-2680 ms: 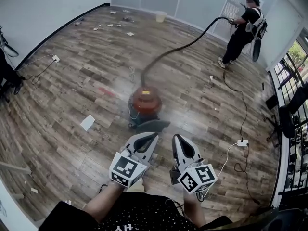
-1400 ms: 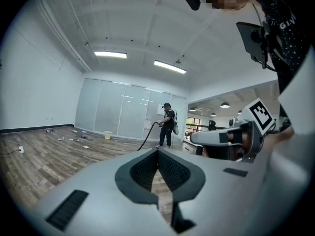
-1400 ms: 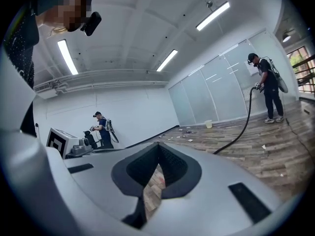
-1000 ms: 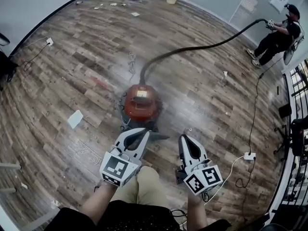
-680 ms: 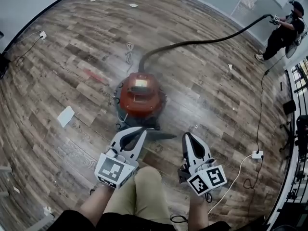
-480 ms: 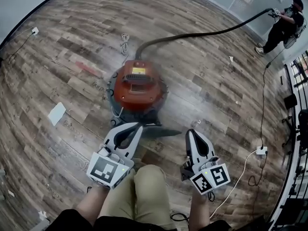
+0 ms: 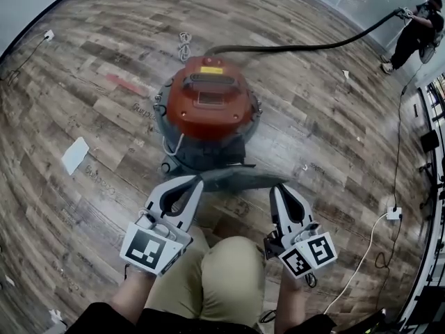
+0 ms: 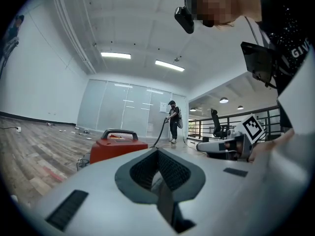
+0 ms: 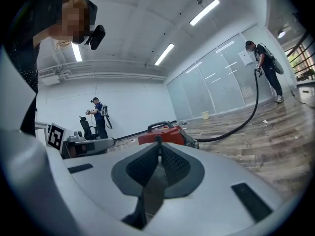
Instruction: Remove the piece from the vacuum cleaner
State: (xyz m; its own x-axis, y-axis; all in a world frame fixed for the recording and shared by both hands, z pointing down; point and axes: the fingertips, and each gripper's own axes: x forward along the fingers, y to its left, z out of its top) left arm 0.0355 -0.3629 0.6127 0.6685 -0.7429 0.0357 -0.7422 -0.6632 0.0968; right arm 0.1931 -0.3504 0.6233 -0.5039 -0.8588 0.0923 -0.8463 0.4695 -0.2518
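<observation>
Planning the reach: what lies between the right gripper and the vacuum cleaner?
Head view: a dark flat piece lies between the right gripper and the vacuum cleaner, close against its base.

Bright ceiling strip lights (image 8: pixel 116 55) evenly flood my fisheye views; edges bend and darken, and the wood floor (image 7: pixel 83 68) shows a soft sheen.

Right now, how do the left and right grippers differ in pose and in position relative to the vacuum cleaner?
The left gripper leans inward toward the red vacuum cleaner, while the right gripper points nearly straight ahead. The left gripper's tip sits in front of the vacuum's body; the right gripper's tip lies just past its right side. Both are shut, empty and short of the vacuum.
</observation>
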